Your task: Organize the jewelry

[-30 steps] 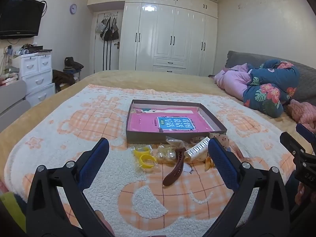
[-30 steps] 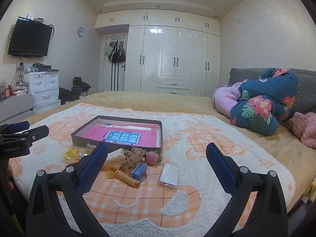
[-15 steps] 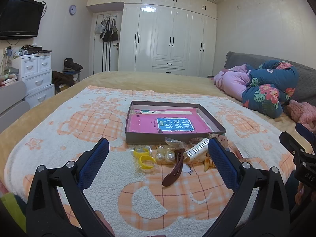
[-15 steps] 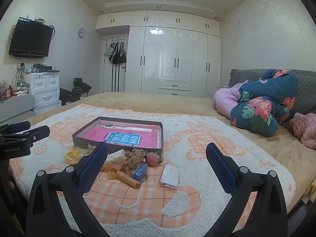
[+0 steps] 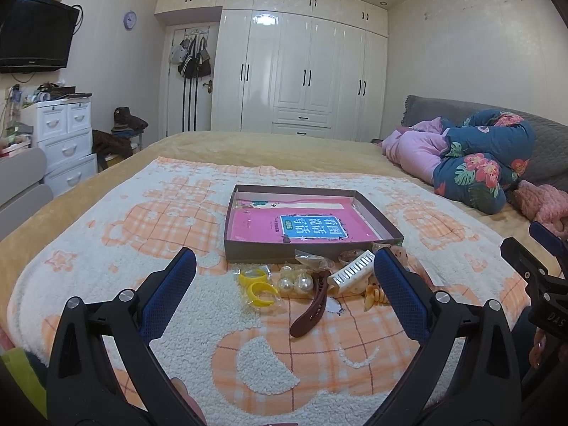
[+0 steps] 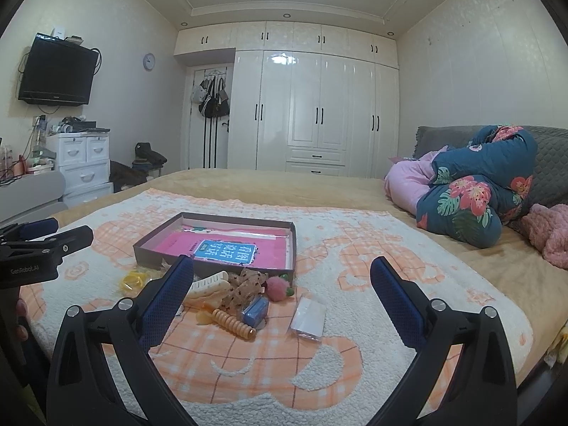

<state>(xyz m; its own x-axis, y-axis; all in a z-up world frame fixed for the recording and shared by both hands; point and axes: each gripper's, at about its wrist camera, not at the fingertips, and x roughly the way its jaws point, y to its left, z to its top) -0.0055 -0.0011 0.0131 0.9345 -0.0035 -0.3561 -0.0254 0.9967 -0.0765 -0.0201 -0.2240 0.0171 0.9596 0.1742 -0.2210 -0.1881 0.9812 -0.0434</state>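
Observation:
A shallow brown box with a pink sheet inside lies on the bed blanket; the right wrist view shows the box too. In front of it lie yellow rings, pearl earrings, a brown hair clip and a white comb clip. The right wrist view adds an orange spiral tie, a blue clip, a pink pompom and a clear packet. My left gripper is open above the pile. My right gripper is open too, holding nothing.
Rolled floral and pink quilts lie at the bed's right side by a grey headboard. White wardrobes fill the far wall. A white drawer unit and a wall TV are at the left.
Both cameras have pitched up slightly, so the box and the pile sit a little lower in view. Nothing on the bed has moved.

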